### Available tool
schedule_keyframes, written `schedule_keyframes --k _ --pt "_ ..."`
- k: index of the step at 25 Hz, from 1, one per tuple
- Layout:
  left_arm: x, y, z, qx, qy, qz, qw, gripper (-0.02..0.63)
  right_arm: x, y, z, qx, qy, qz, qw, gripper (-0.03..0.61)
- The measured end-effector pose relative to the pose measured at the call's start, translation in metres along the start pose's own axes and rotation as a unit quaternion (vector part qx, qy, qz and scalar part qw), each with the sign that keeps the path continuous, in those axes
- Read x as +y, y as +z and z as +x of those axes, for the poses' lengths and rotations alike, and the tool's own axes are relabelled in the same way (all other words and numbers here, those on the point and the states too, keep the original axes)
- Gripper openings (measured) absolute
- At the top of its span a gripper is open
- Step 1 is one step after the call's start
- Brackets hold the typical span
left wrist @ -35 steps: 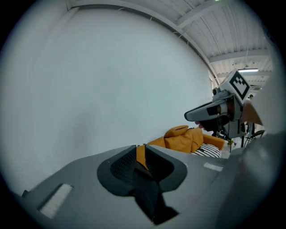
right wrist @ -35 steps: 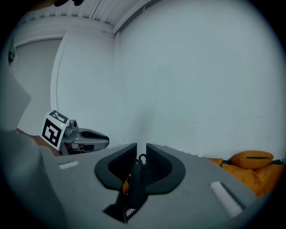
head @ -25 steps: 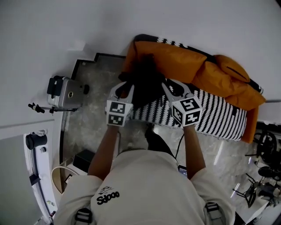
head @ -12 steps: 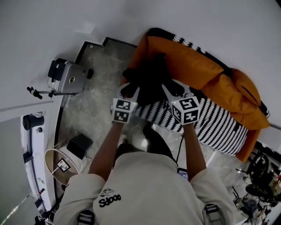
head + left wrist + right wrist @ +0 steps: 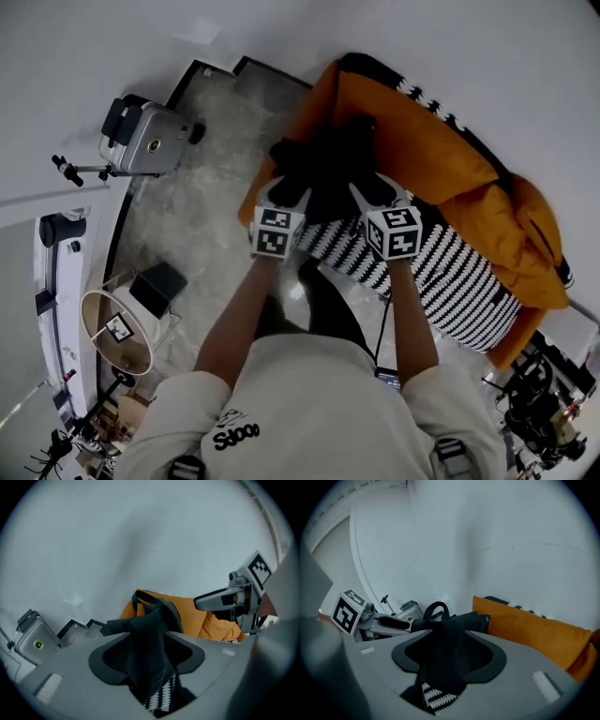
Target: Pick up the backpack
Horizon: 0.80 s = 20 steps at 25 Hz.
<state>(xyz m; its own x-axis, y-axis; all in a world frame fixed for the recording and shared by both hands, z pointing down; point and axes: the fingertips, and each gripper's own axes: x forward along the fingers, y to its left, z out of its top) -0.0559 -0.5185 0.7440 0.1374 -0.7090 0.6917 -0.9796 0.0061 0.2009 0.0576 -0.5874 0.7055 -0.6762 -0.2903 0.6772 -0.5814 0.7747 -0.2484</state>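
Both opening rn: left gripper (image 5: 284, 195) and right gripper (image 5: 375, 192) have fingers fairly wide, with black backpack (image 5: 328, 164) fabric hanging loose btwn them, not pinched afaict. Backpack's at the left end of the sofa (image 5: 450, 272) seat, against the orange cushion (image 5: 422, 141). Vs a sec ago, both hands are lower and jaws way wider.

1. I note orange cushions (image 5: 422, 141) lying along the white wall (image 5: 94, 56).
2. A black-and-white patterned seat cover (image 5: 459, 272) lies just beside them.
3. A silver case (image 5: 150, 142) stands on the grey stone floor (image 5: 202, 225), well apart.
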Motion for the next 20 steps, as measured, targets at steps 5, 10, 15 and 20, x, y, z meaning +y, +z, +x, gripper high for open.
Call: schedule_keyframes --k 5,10,15,20 --pt "0.002 -0.015 0.016 0.017 0.001 -0.021 0.9996 0.270 -0.011 -0.012 0.028 0.015 0.003 0.004 1.000 0.251" --pt "0.002 -0.026 0.036 0.028 0.002 -0.029 0.9992 0.313 -0.017 -0.028 0.054 0.036 0.014 0.002 0.999 0.276" --pt "0.007 -0.033 0.047 0.028 0.028 -0.031 0.9987 0.328 -0.020 -0.047 0.076 0.048 0.007 0.006 0.999 0.308" --pt "0.015 -0.034 0.057 0.028 0.051 -0.052 0.9969 0.302 -0.031 -0.050 0.088 0.047 -0.003 0.009 0.999 0.337"
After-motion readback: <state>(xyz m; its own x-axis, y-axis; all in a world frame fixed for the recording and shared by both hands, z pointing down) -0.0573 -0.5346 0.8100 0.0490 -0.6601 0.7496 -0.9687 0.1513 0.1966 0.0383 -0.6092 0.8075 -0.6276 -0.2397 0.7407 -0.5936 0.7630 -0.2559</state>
